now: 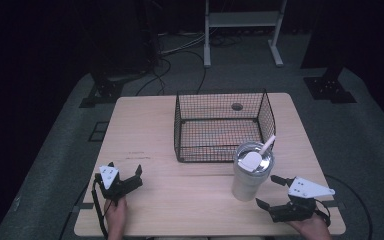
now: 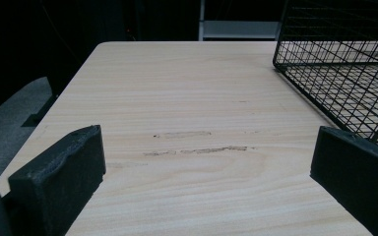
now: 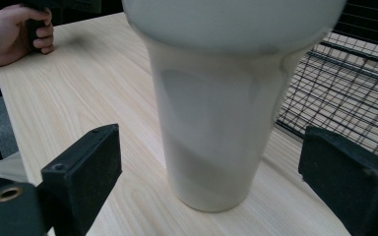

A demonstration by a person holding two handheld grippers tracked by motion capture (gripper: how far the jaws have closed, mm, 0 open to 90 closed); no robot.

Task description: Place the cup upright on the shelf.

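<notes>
On the wooden table (image 1: 180, 200), a white lidded tumbler (image 1: 250, 180) stands upright.

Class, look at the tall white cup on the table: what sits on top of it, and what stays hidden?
The white cup carries a shiny lid with a white flap, and a white straw pokes up through it. The lid covers the inside, so any contents are hidden.

Light wood surface (image 1: 155, 120) w/ rounded corners, on a grey floor (image 1: 55, 150). Black wire basket (image 1: 223, 125) sits at the far centre-right, and a white tumbler (image 1: 250, 172) w/ lid & straw stands upright just near of the basket's near-right corner. Faint dark scuff marks (image 2: 197, 150) on the wood left of the basket.
</notes>
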